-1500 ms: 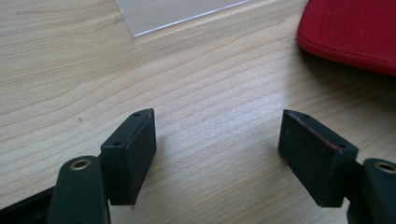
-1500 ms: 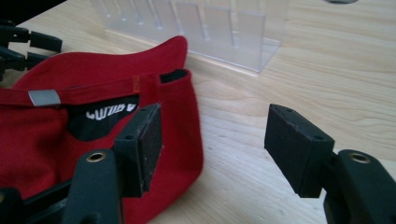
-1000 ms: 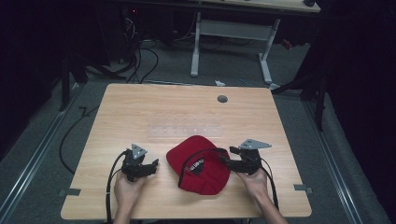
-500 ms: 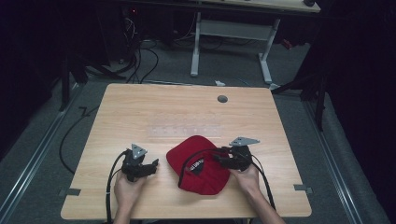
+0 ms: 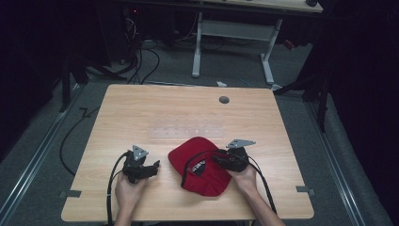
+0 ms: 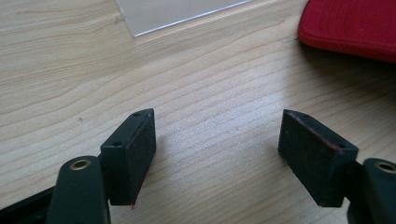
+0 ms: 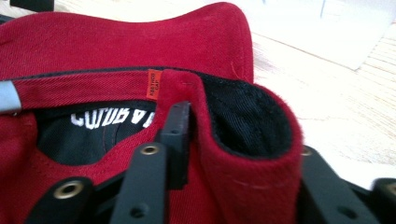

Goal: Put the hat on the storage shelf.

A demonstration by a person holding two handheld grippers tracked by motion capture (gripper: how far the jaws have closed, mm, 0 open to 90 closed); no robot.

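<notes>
Now the grab step: right claw (image 5: 220,160) has just been closing on the red cap (image 5: 200,170) at the tabletop's (image 5: 164,117) near edge, fabric bunched btwn its pads. Left claw (image 5: 151,167) rests open, empty, beside it. Next, I'd judge: firm pinch, then lift w/o slipping.

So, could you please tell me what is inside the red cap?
Inside the red cap: black lining, white lettering, an orange tag and one jaw of the right hand-held gripper. The lettering is partly hidden.
</notes>
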